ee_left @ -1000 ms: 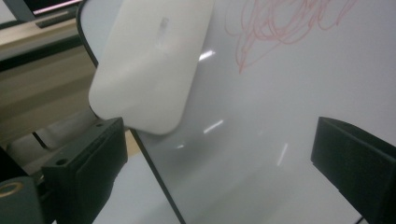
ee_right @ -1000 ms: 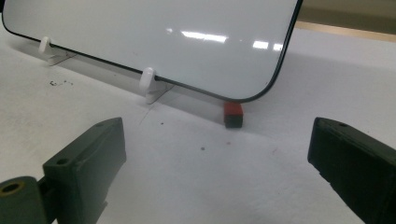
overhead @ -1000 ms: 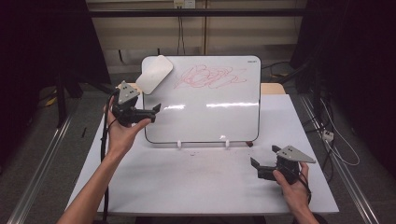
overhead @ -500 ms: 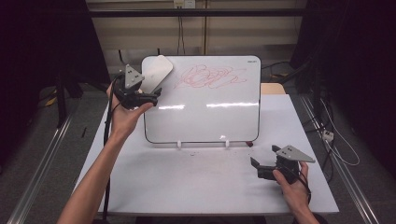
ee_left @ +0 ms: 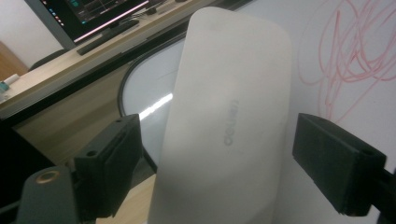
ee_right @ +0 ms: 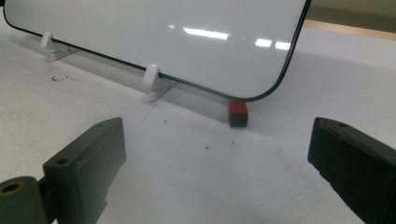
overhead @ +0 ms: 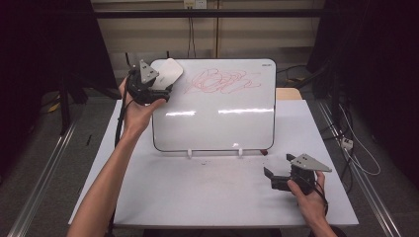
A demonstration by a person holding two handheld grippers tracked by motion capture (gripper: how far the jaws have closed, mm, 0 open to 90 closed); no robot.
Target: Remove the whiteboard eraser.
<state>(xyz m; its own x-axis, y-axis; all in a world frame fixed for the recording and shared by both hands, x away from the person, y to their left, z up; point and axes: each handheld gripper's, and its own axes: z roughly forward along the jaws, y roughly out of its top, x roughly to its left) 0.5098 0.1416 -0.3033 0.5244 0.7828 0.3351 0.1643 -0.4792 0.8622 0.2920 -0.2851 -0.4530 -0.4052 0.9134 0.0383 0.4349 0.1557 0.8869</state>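
Note:
A whiteboard (overhead: 217, 123) stands tilted on the white table (overhead: 197, 197), with a red scribble (overhead: 222, 81) across its top. A white eraser (overhead: 168, 73) sits on the board's top left corner. My left gripper (overhead: 159, 90) is held up at that corner, open. In the left gripper view the eraser (ee_left: 229, 116) lies between the two jaws with a gap on each side, and the scribble (ee_left: 345, 60) is to its right. My right gripper (overhead: 272, 178) rests low on the table at the front right, open, with nothing between its jaws (ee_right: 215, 163).
Two white clip feet (overhead: 189, 153) (overhead: 240, 152) hold the board's lower edge. A small red and black block (ee_right: 238, 114) lies on the table under the board's right lower corner. Dark curtains and cables surround the table.
My left gripper has risen from the board's left edge to its top left corner, and its jaws now straddle the eraser. The right gripper has stayed put.

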